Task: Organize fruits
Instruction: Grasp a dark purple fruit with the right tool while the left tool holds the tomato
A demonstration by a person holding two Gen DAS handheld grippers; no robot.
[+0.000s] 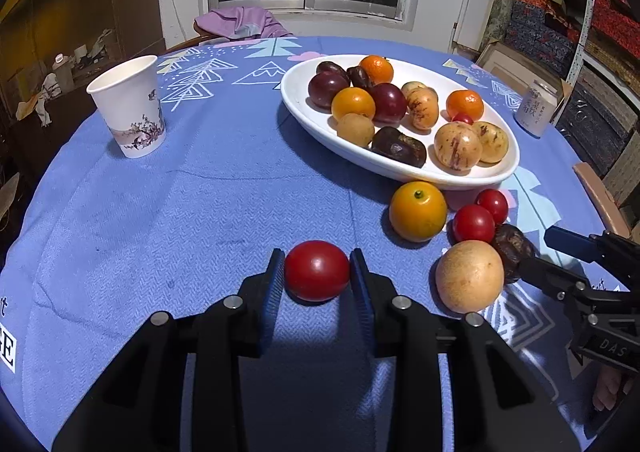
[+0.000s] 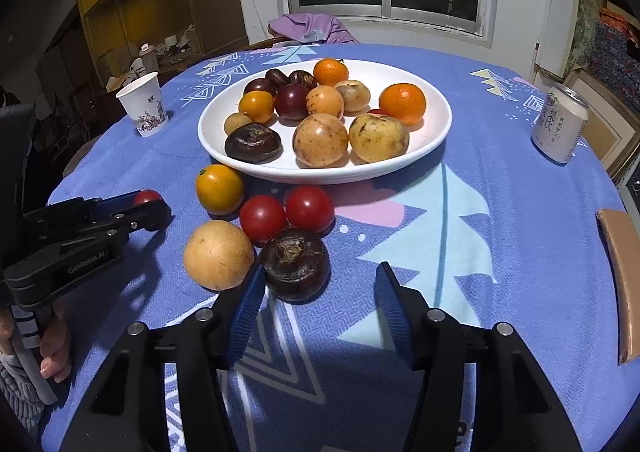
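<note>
My left gripper (image 1: pixel 316 257) is shut on a red tomato (image 1: pixel 317 272) that rests on the blue tablecloth. The same grip shows in the right wrist view, with the left gripper (image 2: pixel 154 201) far left. My right gripper (image 2: pixel 322 270) is open around a dark brown fruit (image 2: pixel 295 264); the left finger (image 2: pixel 250 292) is close to it and the right finger stands apart. Beside it lie a tan round fruit (image 2: pixel 218 254), two red tomatoes (image 2: pixel 263 218) and an orange (image 2: pixel 219 188). Behind them a white oval plate (image 2: pixel 320 174) holds several mixed fruits.
A paper cup (image 1: pixel 130 106) stands at the far left of the table and a white drink can (image 2: pixel 560 128) at the right. A purple cloth (image 2: pixel 308 28) lies beyond the far edge. A brown chair back (image 2: pixel 624 280) sits at the right edge.
</note>
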